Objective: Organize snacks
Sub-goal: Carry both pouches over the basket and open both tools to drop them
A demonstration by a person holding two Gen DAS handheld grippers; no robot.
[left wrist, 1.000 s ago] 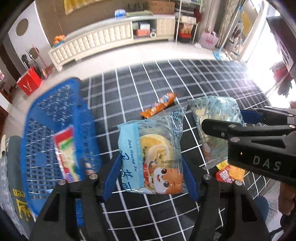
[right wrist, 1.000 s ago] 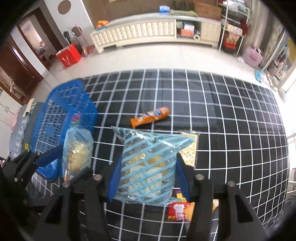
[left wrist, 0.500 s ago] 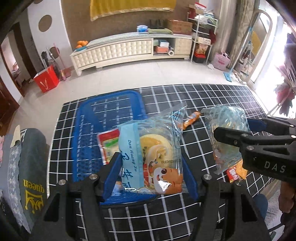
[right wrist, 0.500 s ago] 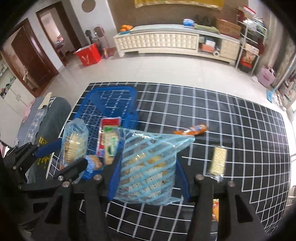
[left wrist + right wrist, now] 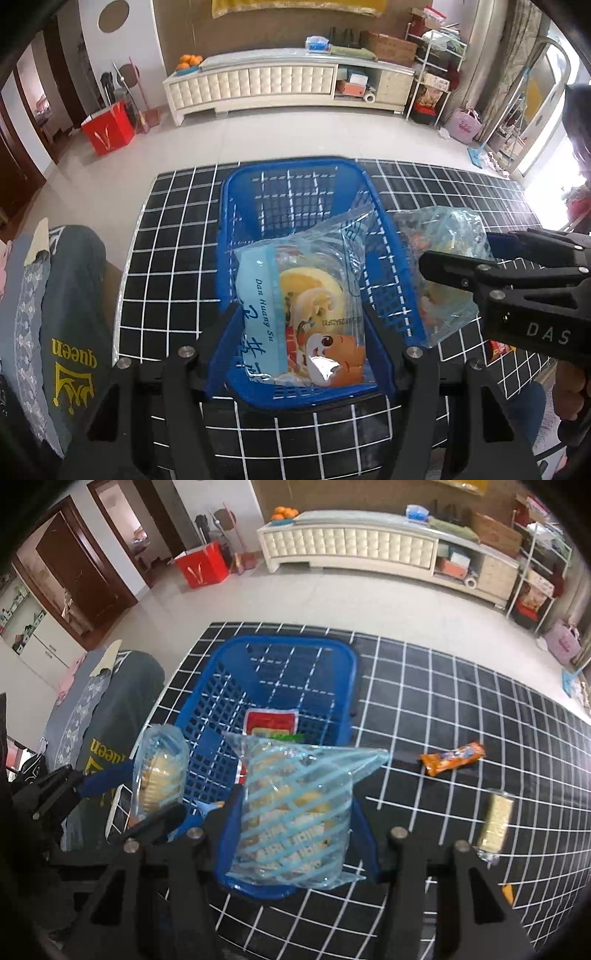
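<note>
Now over blue slatted plastic basket (image 5: 295,192), off the checked mat beside it | left gripper (image 5: 301,328) clamps light-blue cartoon-printed pastry bag (image 5: 303,314); right gripper (image 5: 295,830) clamps blue-striped clear biscuit bag (image 5: 295,805) | likely light, crinkly, slippery, crushable | best held at sealed edges.
</note>
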